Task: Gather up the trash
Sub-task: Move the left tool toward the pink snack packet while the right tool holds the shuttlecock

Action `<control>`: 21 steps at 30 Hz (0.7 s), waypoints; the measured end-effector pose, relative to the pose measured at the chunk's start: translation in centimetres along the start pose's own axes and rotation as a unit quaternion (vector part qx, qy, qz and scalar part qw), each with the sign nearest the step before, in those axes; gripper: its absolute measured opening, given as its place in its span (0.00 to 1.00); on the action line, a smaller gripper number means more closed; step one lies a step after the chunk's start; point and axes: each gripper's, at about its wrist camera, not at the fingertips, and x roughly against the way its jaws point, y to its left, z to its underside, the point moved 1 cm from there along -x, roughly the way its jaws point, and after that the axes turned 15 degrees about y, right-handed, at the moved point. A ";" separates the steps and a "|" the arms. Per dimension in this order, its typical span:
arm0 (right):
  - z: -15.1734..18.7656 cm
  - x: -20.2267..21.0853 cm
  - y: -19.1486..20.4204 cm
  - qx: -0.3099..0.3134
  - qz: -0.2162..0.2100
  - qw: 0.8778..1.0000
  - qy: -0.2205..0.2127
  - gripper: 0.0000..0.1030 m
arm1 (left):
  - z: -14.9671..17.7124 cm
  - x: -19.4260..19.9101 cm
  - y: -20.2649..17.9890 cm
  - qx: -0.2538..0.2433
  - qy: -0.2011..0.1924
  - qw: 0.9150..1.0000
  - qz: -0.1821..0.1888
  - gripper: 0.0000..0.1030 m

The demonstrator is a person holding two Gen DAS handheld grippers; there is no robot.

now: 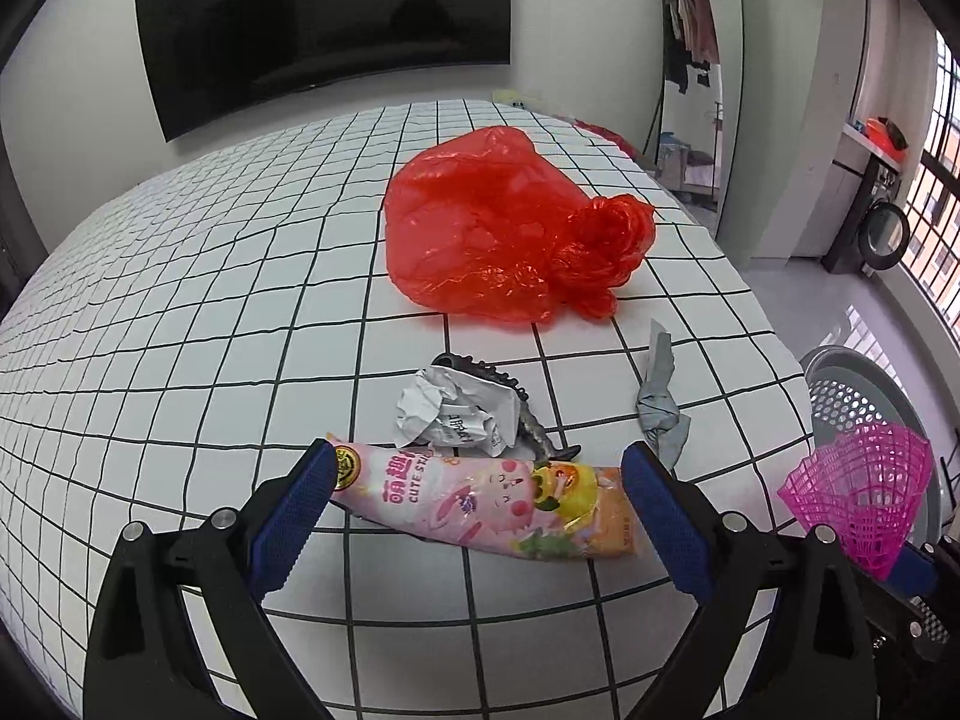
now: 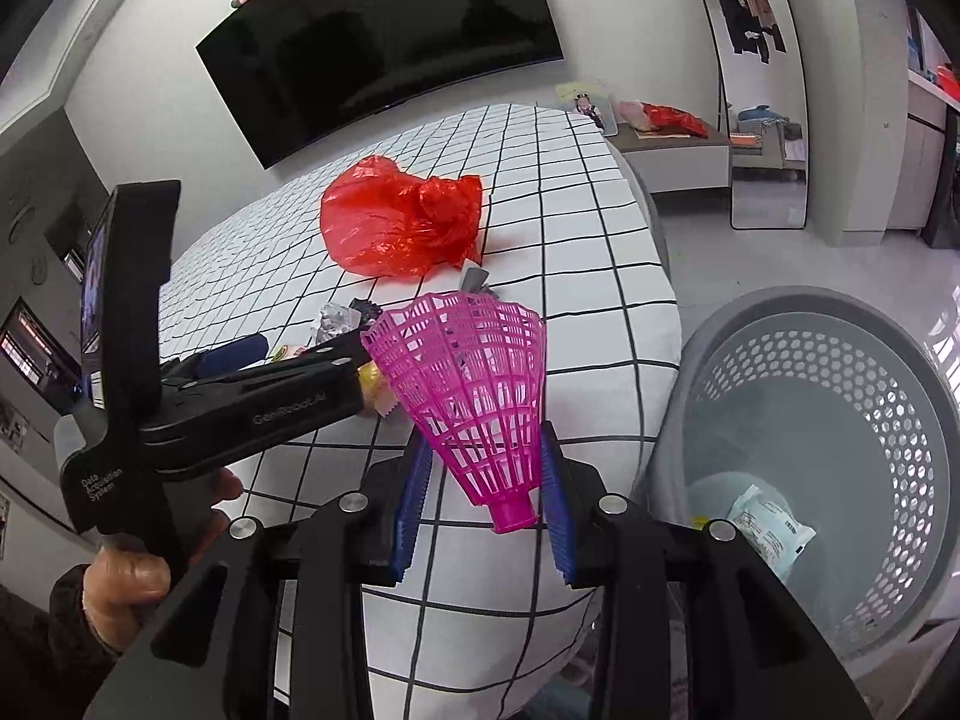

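My left gripper (image 1: 474, 495) is open, its blue pads on either side of a pink snack wrapper (image 1: 480, 507) lying on the checked bed (image 1: 180, 300). Behind the wrapper lie a crumpled white paper (image 1: 447, 414), a dark toy dinosaur (image 1: 528, 420), a grey twisted scrap (image 1: 660, 408) and a red plastic bag (image 1: 498, 222). My right gripper (image 2: 486, 480) is shut on a pink plastic mesh cone (image 2: 474, 384), held above the bed's edge beside the grey perforated basket (image 2: 888, 420). The cone also shows in the left wrist view (image 1: 864, 498).
The basket holds a white packet (image 2: 771, 531). A black TV (image 1: 324, 30) hangs on the wall behind the bed. A mirror (image 1: 696, 78) leans at the right. A low table with items (image 2: 660, 132) stands beyond the bed.
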 end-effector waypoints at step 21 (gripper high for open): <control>0.9 0.1 0.6 0.010 -0.009 1.000 0.003 0.33 | 5.3 1.5 6.5 0.039 0.022 0.998 -0.044 0.91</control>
